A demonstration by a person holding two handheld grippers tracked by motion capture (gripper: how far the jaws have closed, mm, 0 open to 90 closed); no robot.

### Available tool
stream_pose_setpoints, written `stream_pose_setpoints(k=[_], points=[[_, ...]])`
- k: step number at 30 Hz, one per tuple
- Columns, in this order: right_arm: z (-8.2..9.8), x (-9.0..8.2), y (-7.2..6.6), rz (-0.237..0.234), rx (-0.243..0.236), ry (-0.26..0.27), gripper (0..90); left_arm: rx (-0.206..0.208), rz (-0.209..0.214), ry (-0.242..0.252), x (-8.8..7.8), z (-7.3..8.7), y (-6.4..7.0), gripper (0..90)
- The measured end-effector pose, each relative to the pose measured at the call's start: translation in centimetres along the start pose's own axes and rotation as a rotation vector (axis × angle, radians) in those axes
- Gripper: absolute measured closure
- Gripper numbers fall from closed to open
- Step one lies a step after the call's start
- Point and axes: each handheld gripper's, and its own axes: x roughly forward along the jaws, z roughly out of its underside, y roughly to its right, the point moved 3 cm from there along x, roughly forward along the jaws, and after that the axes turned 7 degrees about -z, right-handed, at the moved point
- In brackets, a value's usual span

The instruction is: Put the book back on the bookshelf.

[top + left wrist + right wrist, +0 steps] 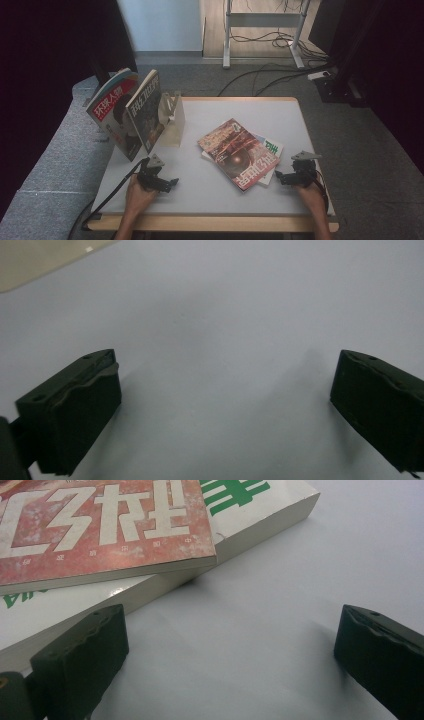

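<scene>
- Two books lie stacked flat on the right half of the table (210, 200): a red magazine (239, 154) on top, skewed across a thicker white book with green lettering (272, 148) beneath it.
- In the right gripper view the red magazine (100, 527) overhangs the white book (260, 517), whose cream page edge faces the jaws.
- The right gripper (281, 177) rests low on the table just beside the near right corner of the stack; its jaws stand wide apart with nothing between them, the left jaw close to the white book's edge, whether touching I cannot tell.
- The left gripper (167, 183) sits on bare table well apart from the stack, jaws spread wide and empty over the grey surface.
- Beyond it, a clear stand (170, 117) at the table's left edge props two magazines (131, 112) upright and leaning.
- The step in hand looks like the approach to the next book for the stand, with no grip taken yet.
- The next move likely calls for the right gripper to slide one jaw under the red magazine's overhanging edge, close on it, and lift it clear without dragging the white book.
</scene>
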Motion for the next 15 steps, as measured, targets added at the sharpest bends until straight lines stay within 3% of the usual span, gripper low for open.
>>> stream_pose_setpoints(k=[15], points=[[-0.74, -0.80, -0.28, -0.032, 0.000, 0.019, 5.3, -0.003, 0.002, 0.001, 0.02, 0.02, -0.03, 0.0]])
